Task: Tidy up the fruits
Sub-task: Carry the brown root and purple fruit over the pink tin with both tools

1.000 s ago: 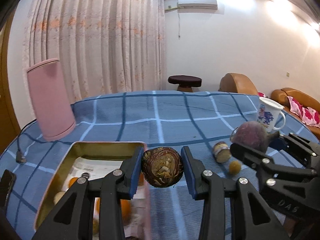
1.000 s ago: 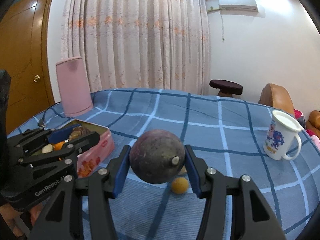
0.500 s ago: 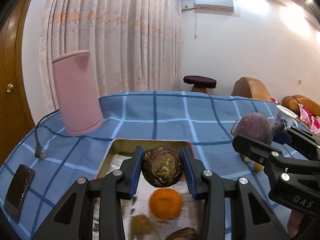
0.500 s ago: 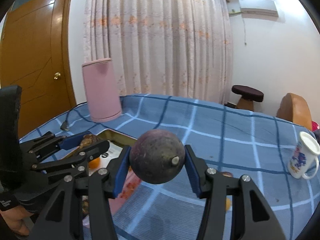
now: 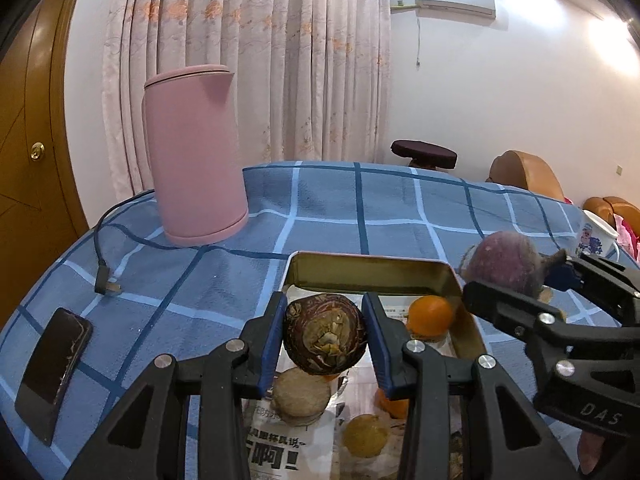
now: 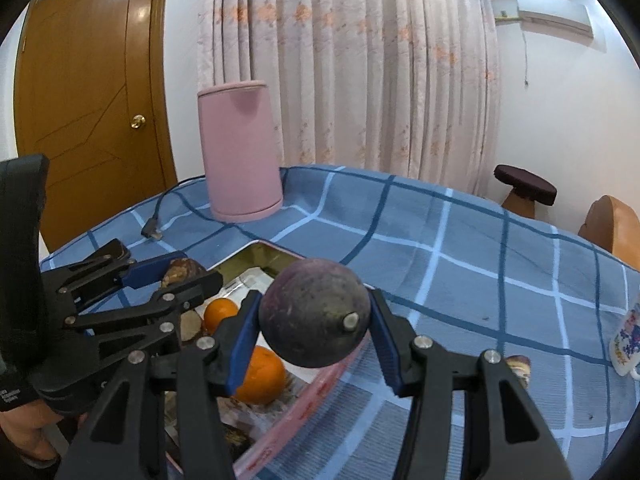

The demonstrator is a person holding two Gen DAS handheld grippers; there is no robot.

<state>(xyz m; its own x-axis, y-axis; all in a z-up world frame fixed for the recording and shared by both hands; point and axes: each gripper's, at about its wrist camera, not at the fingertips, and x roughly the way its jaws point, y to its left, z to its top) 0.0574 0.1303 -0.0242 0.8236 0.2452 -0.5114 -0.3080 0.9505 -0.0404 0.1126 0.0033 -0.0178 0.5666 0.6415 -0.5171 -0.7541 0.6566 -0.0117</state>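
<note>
Change: a second ago the left tongs point(image 5: 325, 342) hung at the tin's right wall with the brown fruit over cloth; now they are over the tin's middle. The right tongs point(image 6: 316, 334) have come from open cloth to the tin's right rim.
Left tongs: closed on a brown mottled fruit point(image 5: 325, 338), both blue pads against its sides, the fruit held above the tin's lining.
Right tongs: closed on a dark purple round fruit point(image 6: 314, 312), stem stub facing the camera, pads on its left and right sides; it hangs over the tin's pink right wall.
Tin point(image 5: 372, 274): rectangular, gold inside, lined with printed paper, near the front edge of the desk point(image 5: 328, 208).
Fruit in tin: an orange point(image 5: 430, 316) toward the far right corner, a pale round fruit point(image 5: 301, 396) under the left tongs, a yellowish one point(image 5: 366, 432) nearer the front, a second orange partly hidden behind a finger.
Open room: bare blue checked cloth beyond the tin's far wall up to the desk's far edge.
Left side: a pink kettle point(image 5: 194, 156) toward the far left, its cord's plug point(image 5: 107, 286) and a dark phone point(image 5: 54, 368) along the left edge.
Right side: a printed mug point(image 6: 626, 340) at the right edge, a small brown fruit point(image 6: 519, 368) on the cloth just beside it.
</note>
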